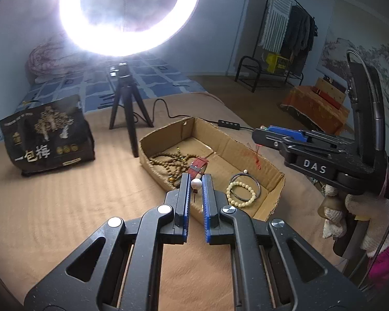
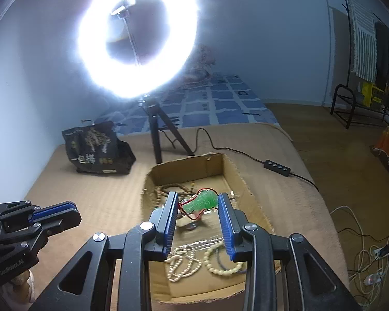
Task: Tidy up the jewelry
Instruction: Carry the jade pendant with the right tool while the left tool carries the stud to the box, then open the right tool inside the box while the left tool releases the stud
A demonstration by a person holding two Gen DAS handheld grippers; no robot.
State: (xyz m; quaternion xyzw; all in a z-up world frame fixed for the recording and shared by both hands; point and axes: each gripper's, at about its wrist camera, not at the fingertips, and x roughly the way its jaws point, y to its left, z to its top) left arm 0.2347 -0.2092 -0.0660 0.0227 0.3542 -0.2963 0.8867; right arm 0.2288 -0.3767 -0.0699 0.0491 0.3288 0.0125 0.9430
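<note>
Left wrist view: left hand-held gripper [image 1: 196, 181] pinches white pearl pin [image 1: 196, 183]; right hand-held gripper [image 2: 197, 201] clamps green gourd pendant [image 2: 203, 202].

The black crinkled foil snack bag [image 1: 48, 140] with pale tree drawings bears large white characters "一包梅" across its lower front, seen again in the right wrist view [image 2: 97, 150]; the black plastic body of the right gripper [image 1: 265, 136] carries raised white letters "DAS".

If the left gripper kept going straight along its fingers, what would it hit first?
Probably the brown bead necklace and red strap lying in the cardboard box, just beyond the left gripper, which already pinches a pearl pin. Depth is uncertain.
</note>
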